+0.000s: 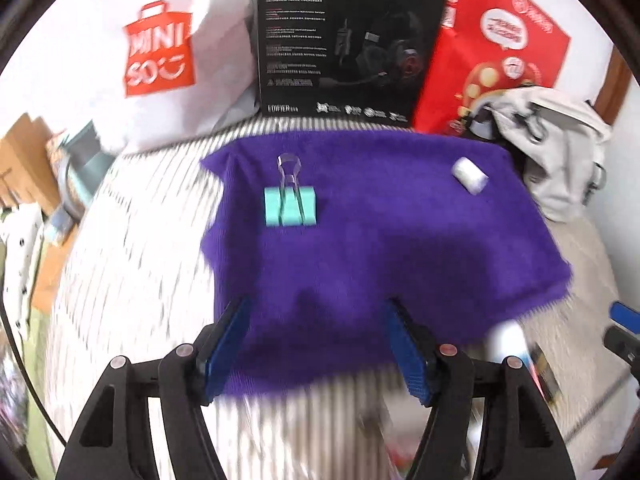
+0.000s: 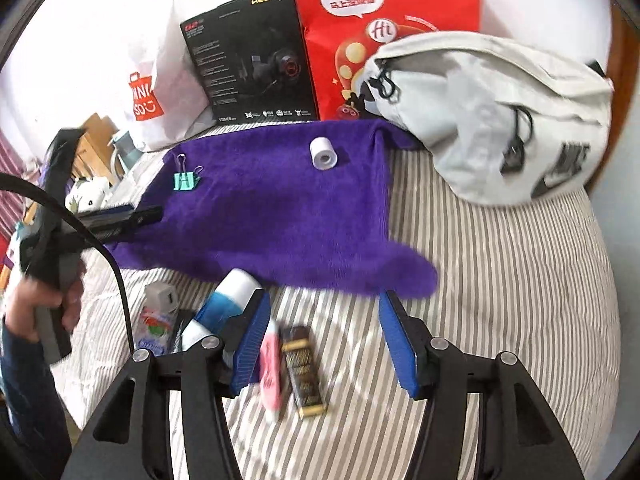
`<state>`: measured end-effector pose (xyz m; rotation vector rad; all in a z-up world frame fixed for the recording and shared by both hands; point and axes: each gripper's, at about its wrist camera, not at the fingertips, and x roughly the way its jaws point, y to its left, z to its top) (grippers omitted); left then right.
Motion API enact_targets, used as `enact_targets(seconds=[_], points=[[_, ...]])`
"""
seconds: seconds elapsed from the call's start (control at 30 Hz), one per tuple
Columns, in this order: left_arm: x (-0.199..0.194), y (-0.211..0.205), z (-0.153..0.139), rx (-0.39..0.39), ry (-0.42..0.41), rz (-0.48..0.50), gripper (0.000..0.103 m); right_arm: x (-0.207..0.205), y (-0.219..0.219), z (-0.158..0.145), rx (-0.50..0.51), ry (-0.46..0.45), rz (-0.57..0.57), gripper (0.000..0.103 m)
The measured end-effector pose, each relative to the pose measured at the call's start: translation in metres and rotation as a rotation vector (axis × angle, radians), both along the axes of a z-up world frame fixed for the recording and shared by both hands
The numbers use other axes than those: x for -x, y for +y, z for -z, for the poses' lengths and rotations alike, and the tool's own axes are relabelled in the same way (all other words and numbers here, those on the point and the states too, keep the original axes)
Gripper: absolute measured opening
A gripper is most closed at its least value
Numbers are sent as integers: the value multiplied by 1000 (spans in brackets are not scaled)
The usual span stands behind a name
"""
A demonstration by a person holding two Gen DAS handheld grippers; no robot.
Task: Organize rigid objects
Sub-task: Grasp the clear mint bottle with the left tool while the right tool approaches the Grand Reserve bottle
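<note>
A purple towel (image 1: pixel 380 232) (image 2: pixel 272 216) lies on the striped bed. On it sit a teal binder clip (image 1: pixel 290 206) (image 2: pixel 185 181) at the left and a small white tape roll (image 1: pixel 470 175) (image 2: pixel 323 153) at the far right. My left gripper (image 1: pixel 320 344) is open over the towel's near edge, nothing between its fingers. My right gripper (image 2: pixel 324 340) is open above the striped sheet, over a pink item (image 2: pixel 271 372) and a dark brown-and-gold bar (image 2: pixel 303 372). A blue-and-white tube (image 2: pixel 230 304) lies beside its left finger. The left gripper (image 2: pixel 120 216) also shows at the towel's left edge, held by a hand (image 2: pixel 60 300).
Against the wall stand a white Miniso bag (image 1: pixel 160 52) (image 2: pixel 146 96), a black headset box (image 1: pixel 340 40) (image 2: pixel 248 68) and a red paper bag (image 1: pixel 492 48) (image 2: pixel 384 32). A grey backpack (image 1: pixel 560 152) (image 2: pixel 500 112) lies right of the towel. Small packets (image 2: pixel 158 312) lie left of the tube.
</note>
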<state>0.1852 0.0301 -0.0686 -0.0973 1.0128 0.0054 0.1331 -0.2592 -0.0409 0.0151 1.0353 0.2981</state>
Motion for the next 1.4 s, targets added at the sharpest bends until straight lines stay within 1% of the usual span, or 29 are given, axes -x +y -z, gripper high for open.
enact_targets(seconds=[0.1, 0.17, 0.27, 0.37, 0.47, 0.53, 0.63, 0.73, 0.83, 0.93, 1.0, 1.1, 1.13, 1.3, 1.37, 1.4], points=[[34, -6, 1, 63, 3, 27, 67, 18, -9, -3, -32, 2, 42, 56], [54, -15, 2, 90, 12, 56, 67, 26, -11, -4, -30, 2, 51, 56], [77, -29, 8, 84, 30, 72, 67, 36, -10, -4, 2, -9, 54, 57], [86, -34, 20, 88, 60, 74, 67, 45, -7, -1, 11, -11, 49, 61], [86, -39, 27, 100, 73, 75, 68, 50, -5, 4, 8, 1, 32, 61], [85, -44, 31, 62, 78, 79, 74, 51, -4, 7, 8, 8, 28, 61], [88, -50, 35, 8, 82, 93, 76, 54, -5, 12, 2, 10, 34, 61], [95, -46, 35, -19, 80, 102, 76, 57, -7, 17, -9, 24, 34, 61], [93, -39, 36, -8, 82, 95, 76, 59, -9, 22, -5, 29, 40, 62], [91, -41, 36, -21, 78, 104, 76, 58, -9, 27, 0, 45, 48, 62], [90, -43, 38, -35, 81, 106, 76, 57, -8, 29, 8, 50, 42, 62], [90, -50, 40, -87, 75, 113, 76, 57, -7, 32, 12, 56, 44, 62], [90, -51, 40, -93, 67, 112, 76, 56, -7, 32, 11, 57, 46, 62], [90, -53, 40, -94, 52, 108, 76, 52, -4, 37, 21, 64, 44, 62], [91, -53, 40, -89, 48, 112, 74, 51, -3, 38, 26, 65, 43, 62], [92, -53, 40, -85, 47, 115, 71, 50, -3, 38, 28, 65, 44, 62]])
